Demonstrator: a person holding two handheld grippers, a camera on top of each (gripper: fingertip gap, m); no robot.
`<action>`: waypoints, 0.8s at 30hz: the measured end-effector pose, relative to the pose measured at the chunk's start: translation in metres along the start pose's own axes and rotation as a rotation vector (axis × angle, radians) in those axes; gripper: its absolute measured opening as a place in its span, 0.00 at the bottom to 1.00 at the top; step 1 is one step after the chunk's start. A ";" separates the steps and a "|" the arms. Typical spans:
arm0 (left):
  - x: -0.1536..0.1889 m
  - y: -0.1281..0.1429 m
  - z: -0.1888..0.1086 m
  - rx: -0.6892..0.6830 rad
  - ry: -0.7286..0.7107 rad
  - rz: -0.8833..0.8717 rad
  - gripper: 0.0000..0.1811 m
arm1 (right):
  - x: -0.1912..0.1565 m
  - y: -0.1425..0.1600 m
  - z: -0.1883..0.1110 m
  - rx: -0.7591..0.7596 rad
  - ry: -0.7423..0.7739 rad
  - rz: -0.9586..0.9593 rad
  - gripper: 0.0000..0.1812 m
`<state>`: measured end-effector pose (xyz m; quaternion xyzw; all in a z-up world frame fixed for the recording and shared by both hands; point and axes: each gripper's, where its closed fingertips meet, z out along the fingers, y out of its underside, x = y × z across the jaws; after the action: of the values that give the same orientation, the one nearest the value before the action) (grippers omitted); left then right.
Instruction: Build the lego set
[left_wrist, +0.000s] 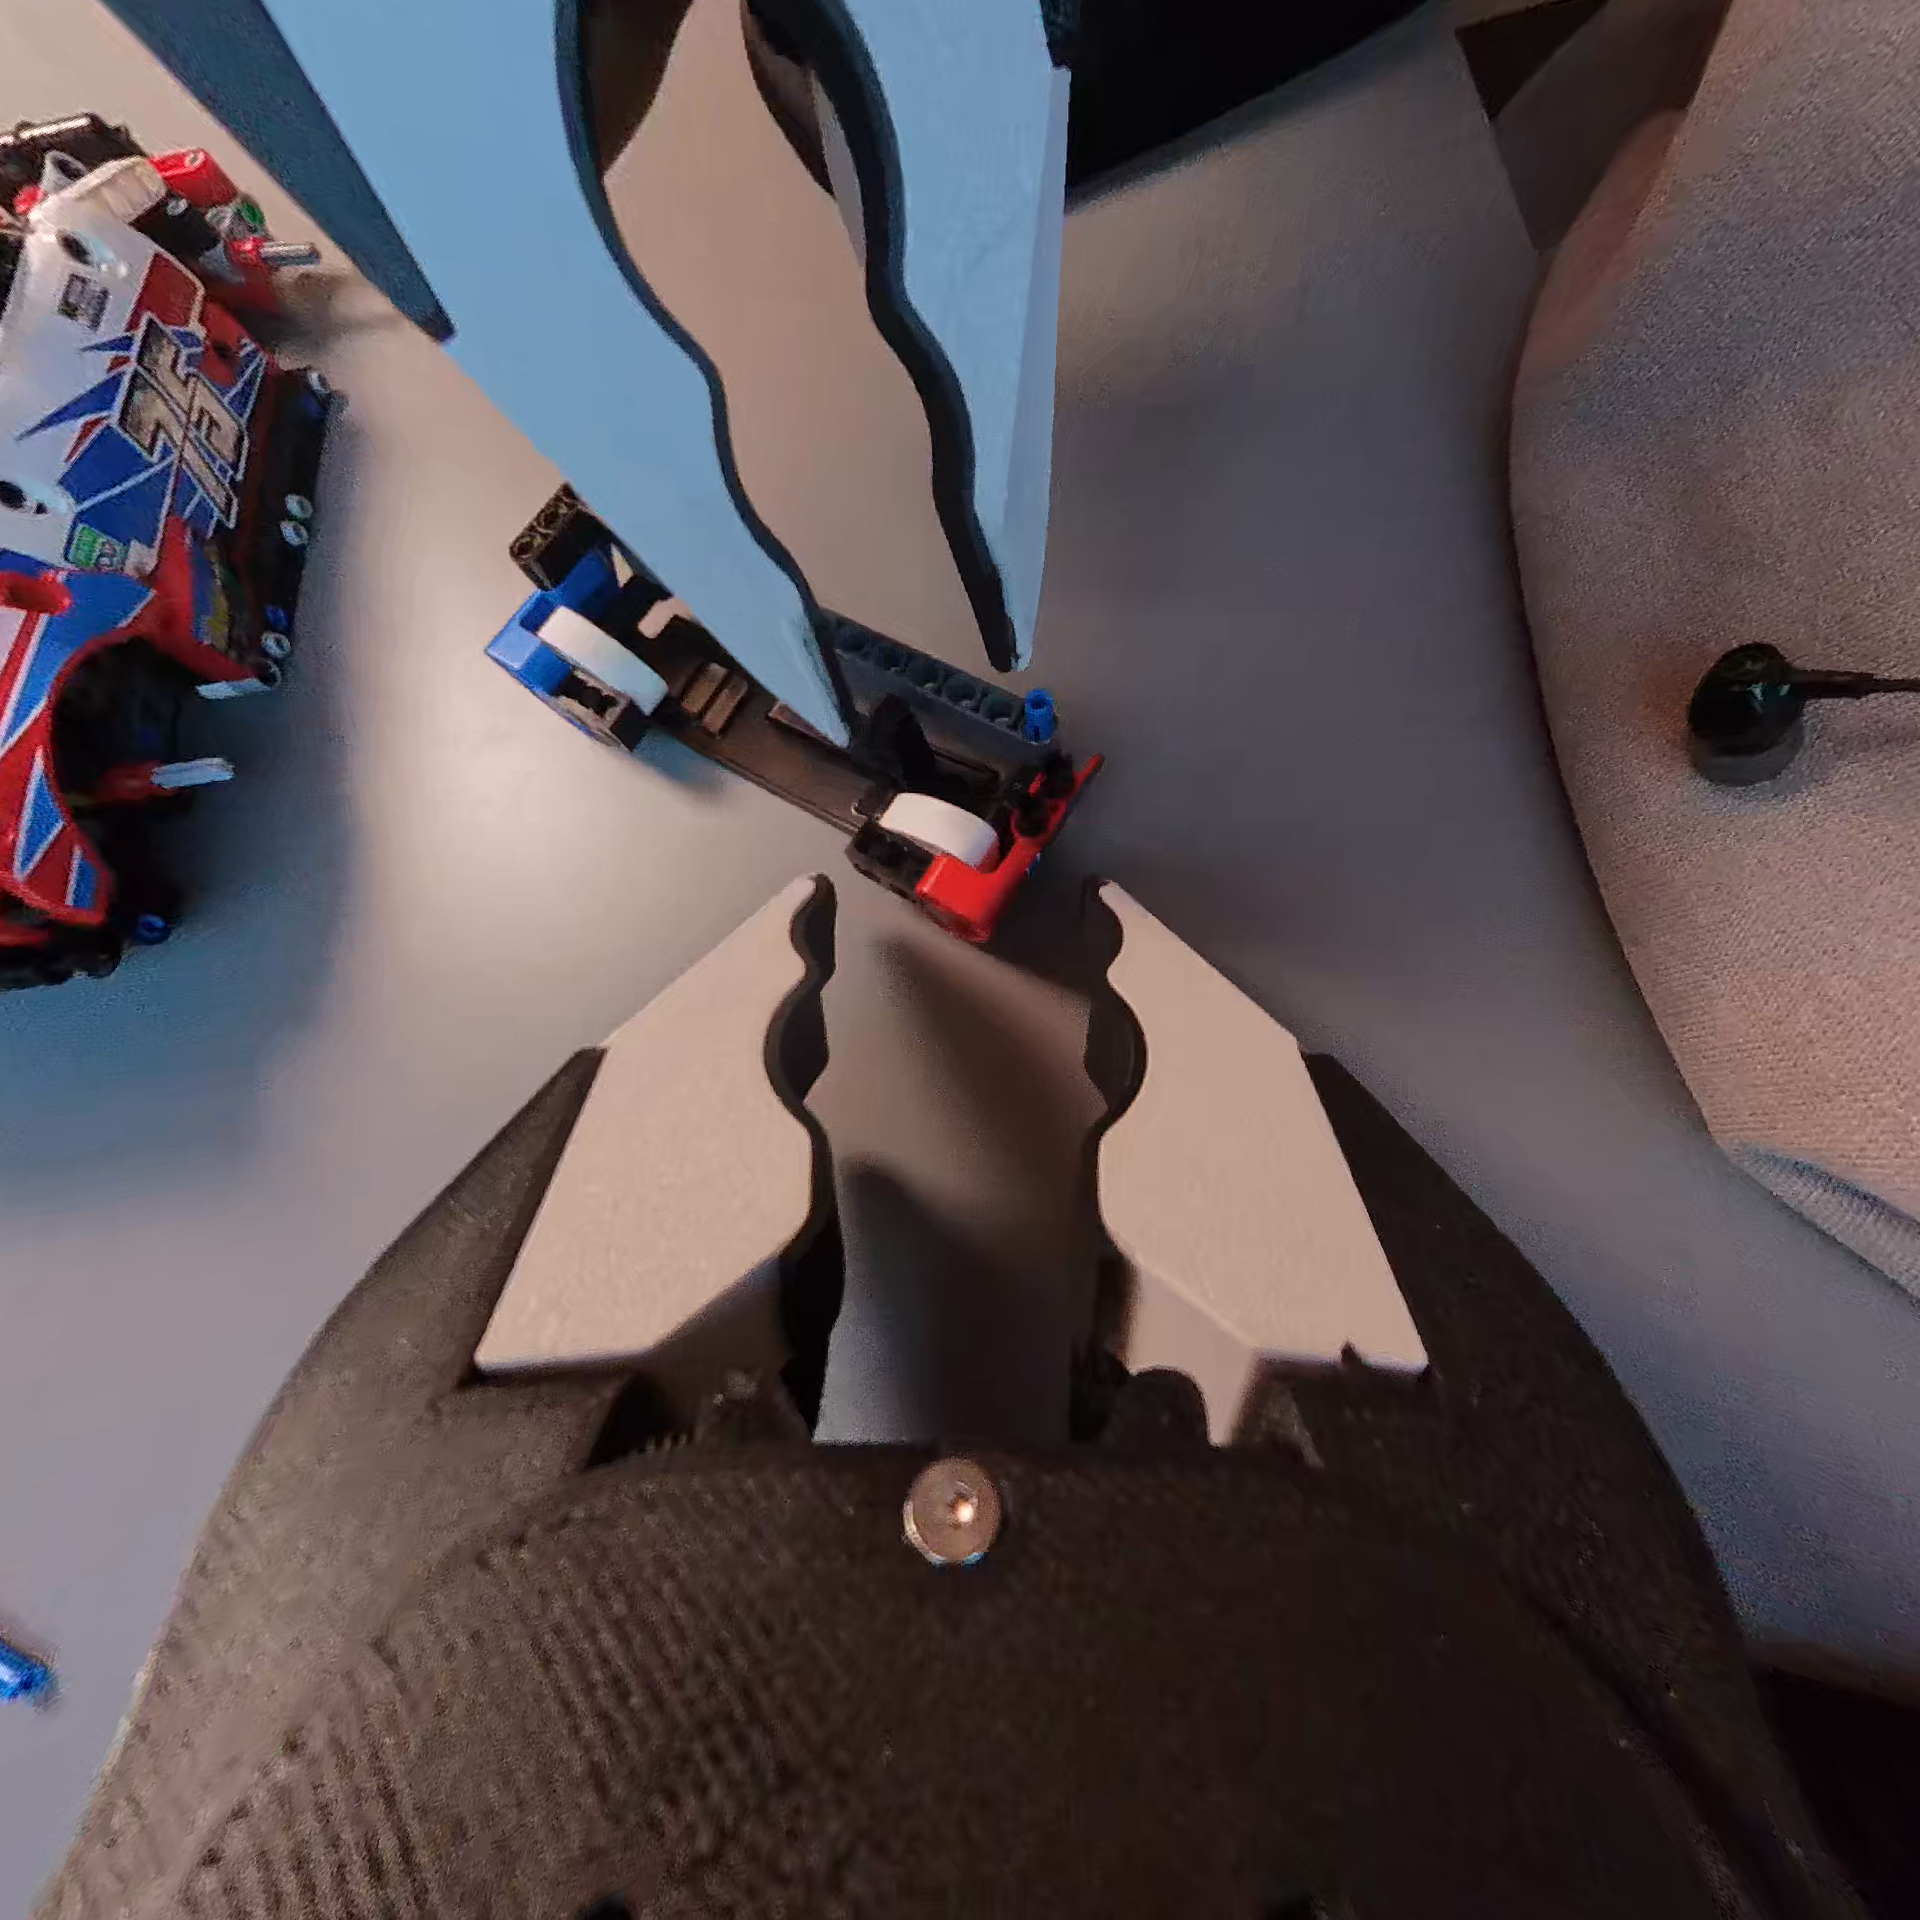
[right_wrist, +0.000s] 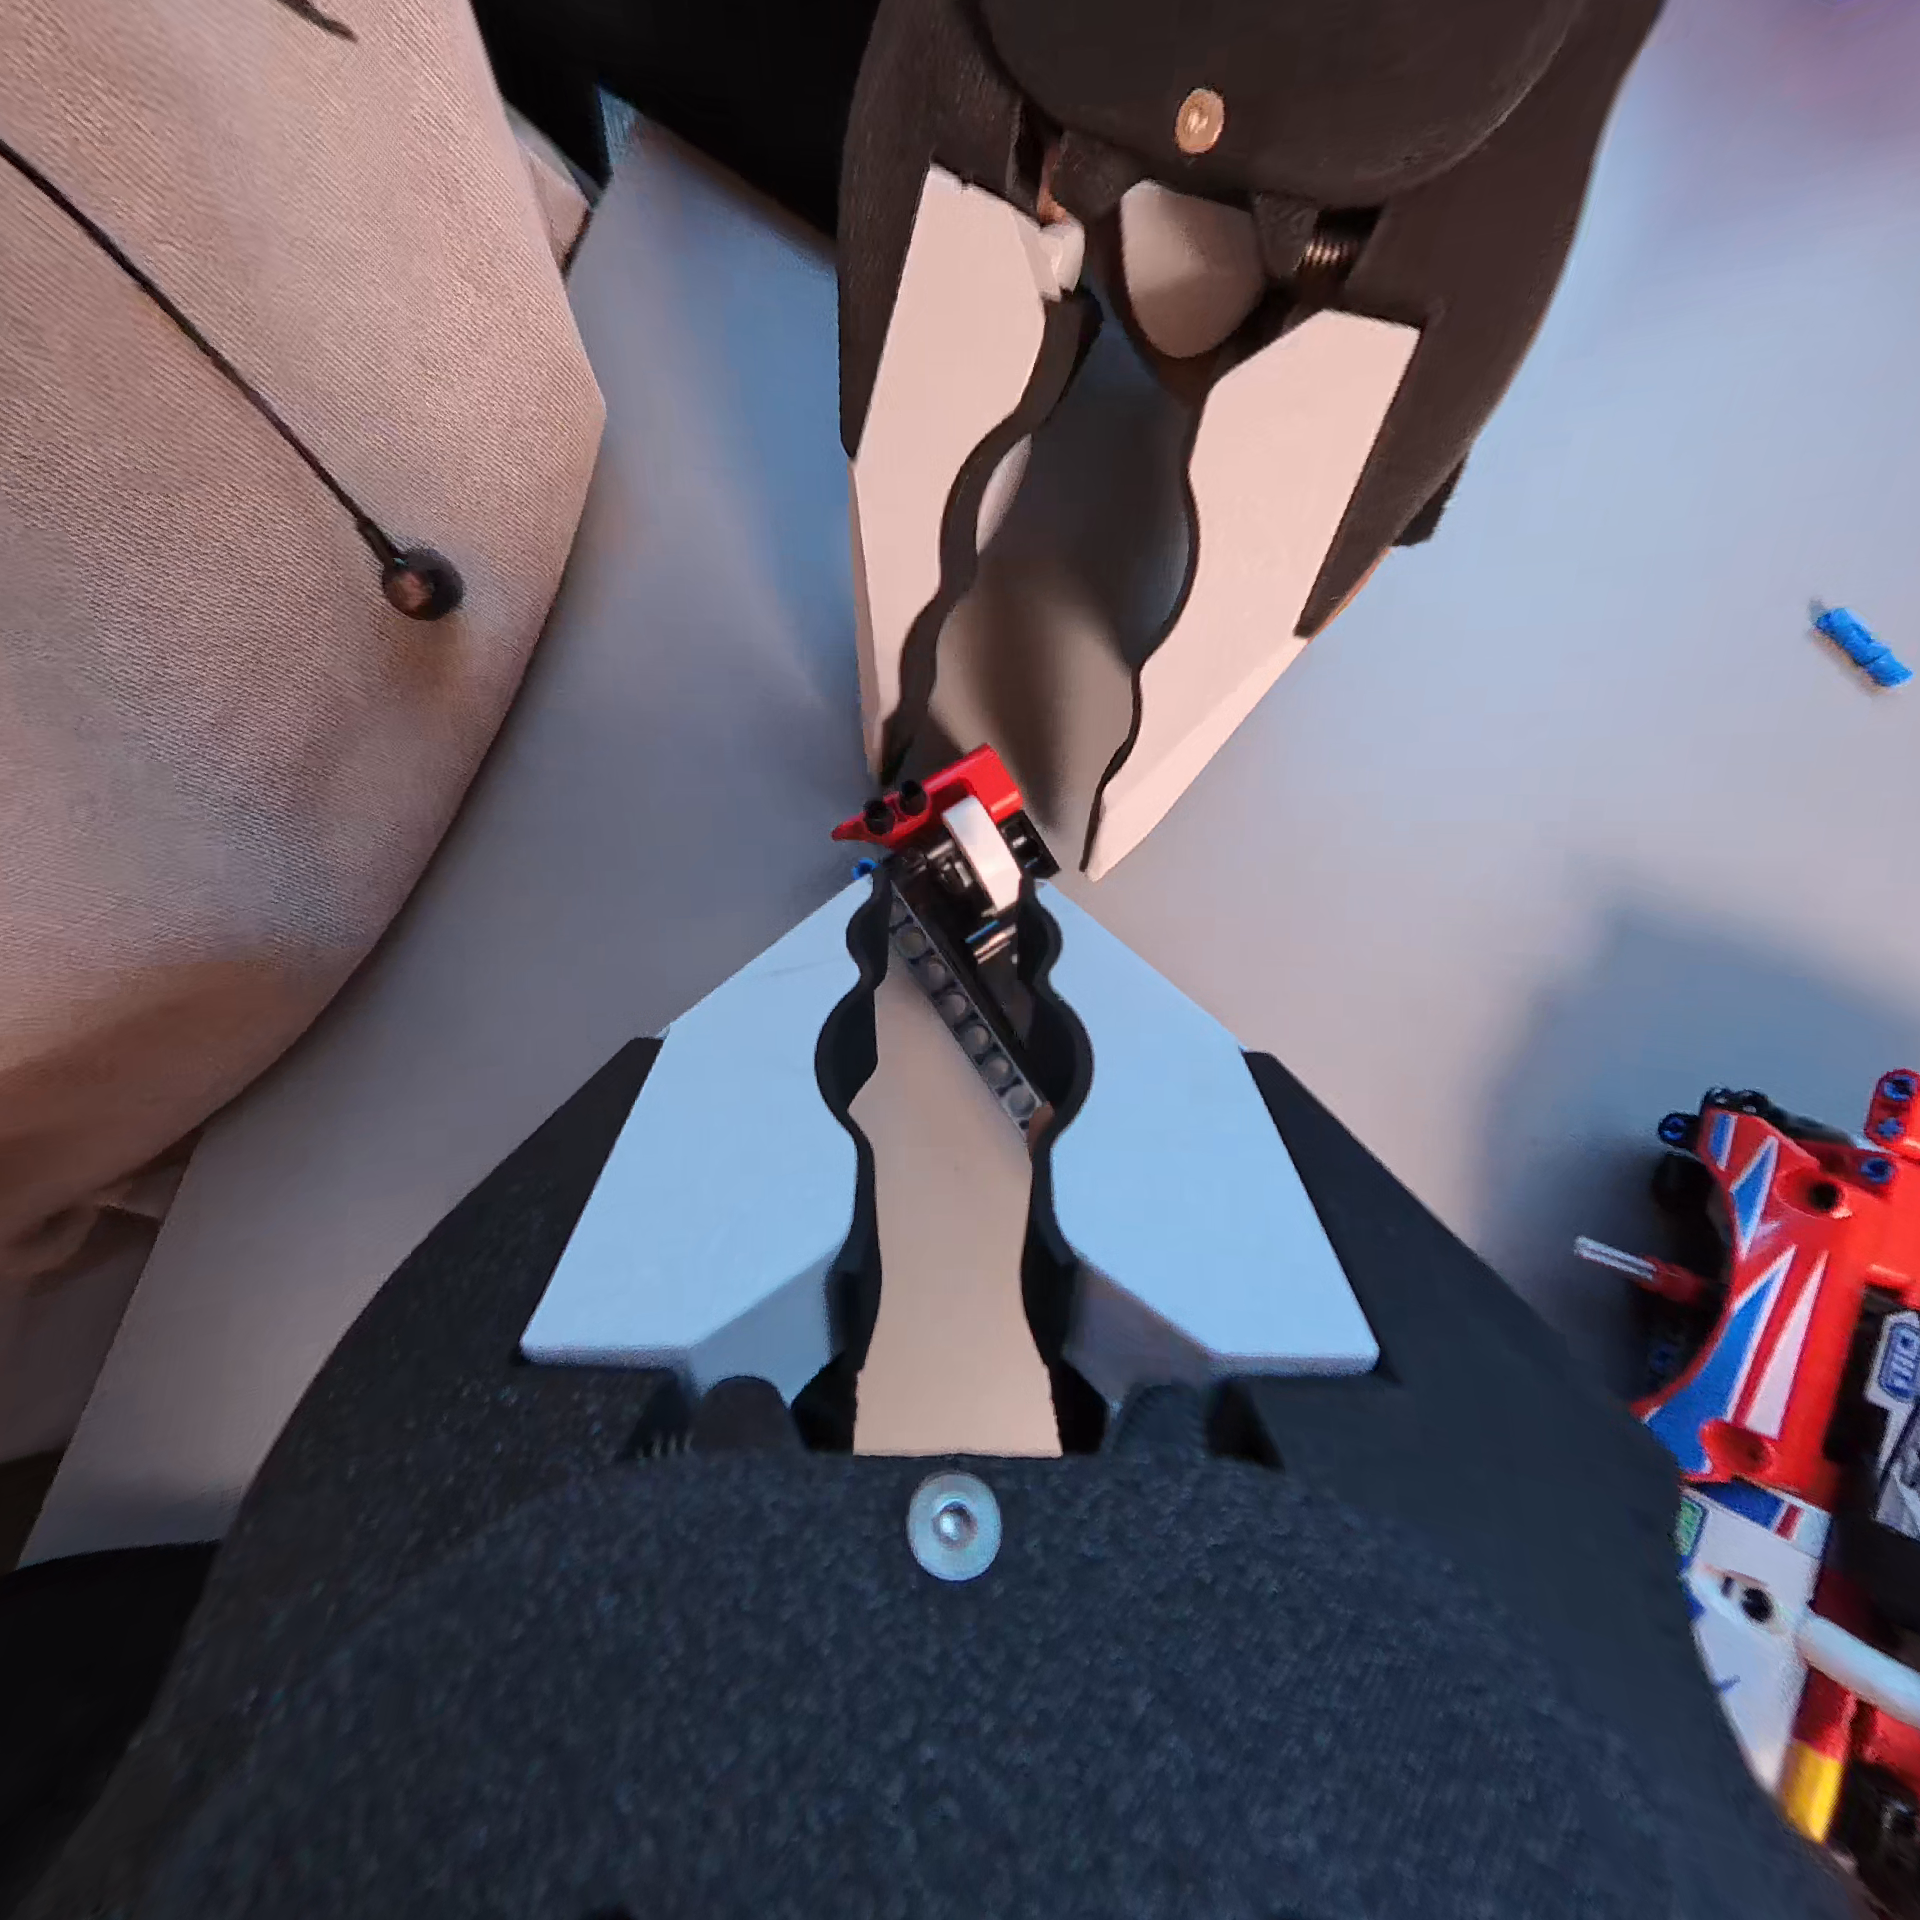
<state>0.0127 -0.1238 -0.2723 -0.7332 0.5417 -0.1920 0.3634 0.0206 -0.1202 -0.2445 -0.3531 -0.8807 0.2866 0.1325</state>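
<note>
Fingers of my right gripper (right_wrist: 951, 914) clamp the black lego frame (left_wrist: 790, 696); my left gripper (left_wrist: 961, 894) is open near its red end, beside the car (left_wrist: 135, 520).

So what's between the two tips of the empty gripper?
Just bare grey table. In the left wrist view the left gripper stands open beside the red end of the black lego frame.

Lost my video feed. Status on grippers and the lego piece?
Right gripper shut on chassis. Left gripper open, fingers at its red end, not gripping. Car body aside on table. Nothing in the way.
</note>
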 end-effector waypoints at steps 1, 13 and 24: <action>-0.001 -0.002 0.001 0.018 0.031 -0.002 0.26 | 0.002 0.003 0.002 -0.035 -0.007 0.022 0.12; 0.001 -0.012 0.011 0.077 0.146 -0.016 0.20 | 0.004 0.023 0.002 -0.218 -0.051 0.037 0.07; 0.001 -0.011 0.010 0.035 0.044 -0.108 0.20 | 0.008 0.017 0.004 -0.140 -0.042 0.232 0.05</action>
<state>0.0272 -0.1194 -0.2711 -0.7505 0.5058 -0.2368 0.3534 0.0226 -0.1060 -0.2578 -0.4551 -0.8543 0.2452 0.0551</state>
